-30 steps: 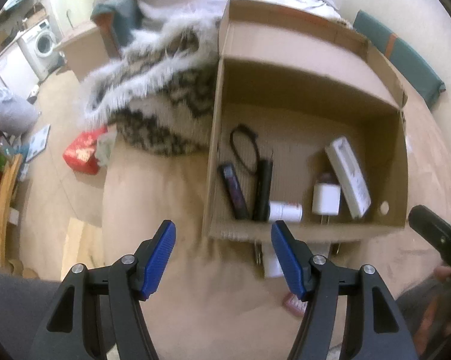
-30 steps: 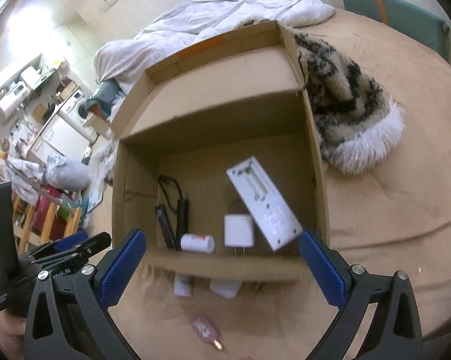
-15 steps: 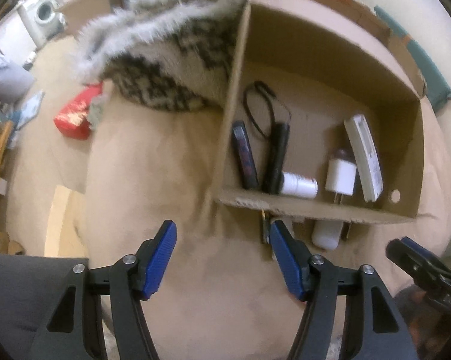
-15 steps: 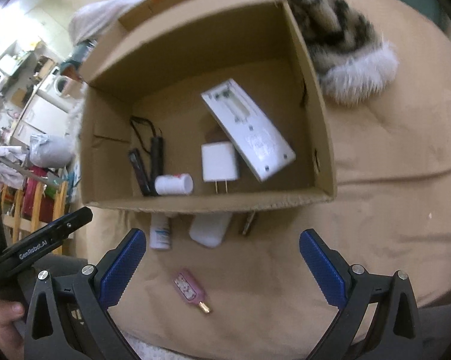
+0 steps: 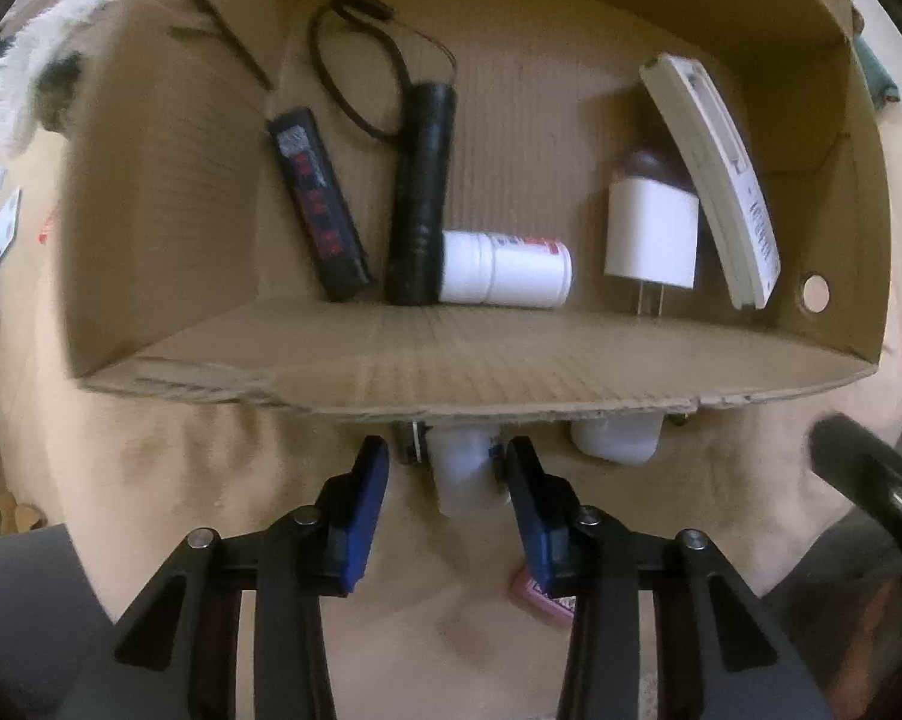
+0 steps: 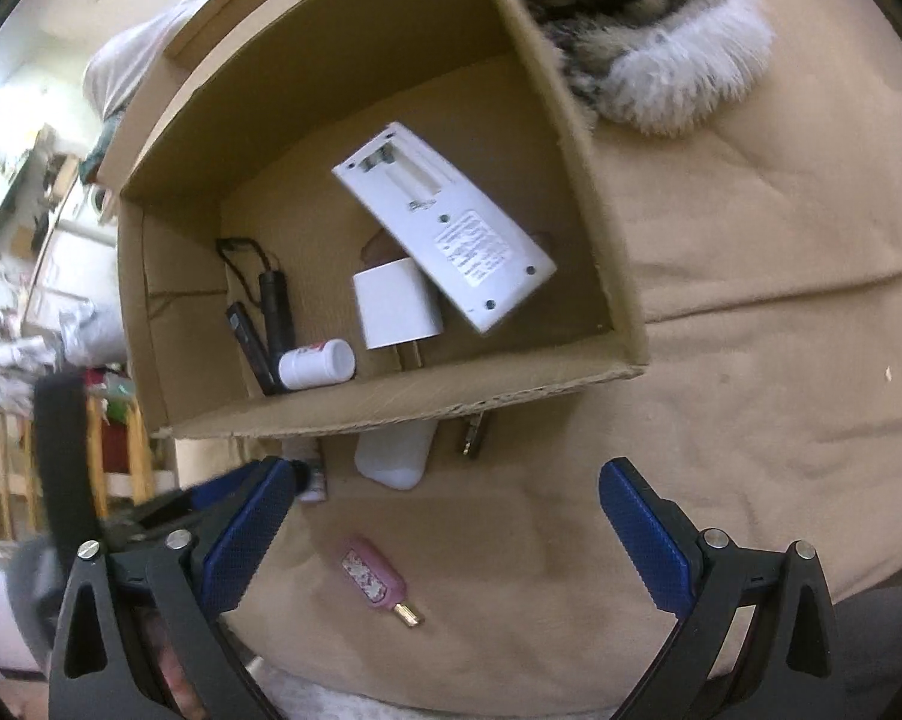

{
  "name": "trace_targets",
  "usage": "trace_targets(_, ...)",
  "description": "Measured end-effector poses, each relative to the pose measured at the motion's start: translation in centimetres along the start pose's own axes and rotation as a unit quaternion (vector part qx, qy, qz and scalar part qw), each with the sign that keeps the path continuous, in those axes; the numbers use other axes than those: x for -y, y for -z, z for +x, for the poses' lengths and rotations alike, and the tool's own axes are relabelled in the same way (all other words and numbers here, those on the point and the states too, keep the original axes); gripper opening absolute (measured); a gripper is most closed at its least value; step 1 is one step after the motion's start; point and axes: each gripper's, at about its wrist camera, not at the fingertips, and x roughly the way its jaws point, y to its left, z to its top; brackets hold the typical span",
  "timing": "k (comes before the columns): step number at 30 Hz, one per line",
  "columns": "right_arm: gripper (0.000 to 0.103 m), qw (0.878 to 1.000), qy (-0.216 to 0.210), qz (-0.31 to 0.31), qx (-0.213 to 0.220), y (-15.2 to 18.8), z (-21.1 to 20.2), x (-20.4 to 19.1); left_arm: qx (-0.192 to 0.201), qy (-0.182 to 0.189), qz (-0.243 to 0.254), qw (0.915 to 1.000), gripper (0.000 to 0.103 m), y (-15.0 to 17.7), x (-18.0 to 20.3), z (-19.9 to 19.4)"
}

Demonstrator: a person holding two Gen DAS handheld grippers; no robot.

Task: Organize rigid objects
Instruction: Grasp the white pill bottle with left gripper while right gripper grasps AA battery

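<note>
An open cardboard box [image 5: 463, 372] [image 6: 391, 408] lies on the tan bedcover. It holds a black flashlight [image 5: 421, 192], a flat black stick [image 5: 319, 204], a white pill bottle [image 5: 505, 270], a white charger [image 5: 652, 234] and a white remote [image 5: 715, 174]. My left gripper [image 5: 446, 477] points straight down at the box's near wall with its jaws closing. A small white bottle [image 5: 463, 474] [image 6: 310, 477] lies between them; only the right pad looks near it. My right gripper [image 6: 445, 516] is wide open above a pink keychain item [image 6: 376, 579].
A white rounded object [image 6: 397, 456] [image 5: 616, 441] and a small metal piece [image 6: 472, 435] lie against the box's near wall. A furry patterned blanket [image 6: 649, 54] lies beside the box. Furniture and clutter stand on the floor beyond the bed edge [image 6: 49, 312].
Both grippers have sunk toward the bedcover. The left one came down over the small white bottle and its jaws narrowed. The right one stays wide open, now closer to the pink item.
</note>
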Motion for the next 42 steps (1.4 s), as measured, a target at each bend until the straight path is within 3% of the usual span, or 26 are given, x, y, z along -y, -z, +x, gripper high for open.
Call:
trace_targets(2, 0.071, 1.0, -0.008, 0.016, -0.022, -0.3, 1.0, 0.7, 0.0, 0.0, 0.006, 1.0, 0.031, 0.0, 0.4, 0.1)
trace_targets(4, 0.068, 0.999, -0.012, 0.038, -0.037, -0.6, 2.1, 1.2, 0.001, -0.002, 0.012, 0.9999, 0.025, 0.2, 0.8, 0.1)
trace_targets(7, 0.05, 0.998, 0.005, 0.041, -0.048, -1.4, 3.3, 1.2, 0.001, -0.003, 0.016, 0.9999, 0.025, 0.4, 1.0, 0.2)
trace_targets(9, 0.048, 0.998, 0.024, 0.036, -0.048, -1.9, 4.1, 0.9, -0.001, 0.0, 0.005, 1.0, 0.024, 0.3, 0.9, 0.2)
trace_targets(11, 0.033, 0.997, 0.043, 0.031, -0.056, -2.2, 5.2, 0.7, 0.0, -0.005, -0.002, 1.0, 0.024, 0.5, 0.4, -0.2)
trace_targets(18, 0.031, 0.996, 0.072, 0.01, -0.06, -2.6, 7.5, -0.6, -0.015, -0.021, -0.007, 0.9996, 0.024, 1.7, -0.6, -0.1)
trace_targets(24, 0.03, 0.99, 0.123, -0.054, -0.048, -2.3, 8.7, -2.9, -0.02, -0.03, -0.009, 0.9993, 0.024, 0.9, -0.6, 0.8)
trace_targets(28, 0.018, 0.982, 0.155, -0.096, -0.037, -2.0, 9.1, -4.2, -0.02, -0.037, -0.012, 0.999, 0.024, 0.5, -0.5, 1.9)
trace_targets(30, 0.011, 0.983, 0.152, -0.093, -0.033, -2.0, 8.9, -4.1, -0.017, -0.036, -0.013, 0.9991, 0.024, 0.3, -0.4, 1.8)
trace_targets(42, 0.01, 0.994, 0.078, -0.073, -0.004, -1.0, 3.9, -3.1, 0.025, -0.018, -0.032, 0.999, 0.024, 3.3, -2.4, -2.7)
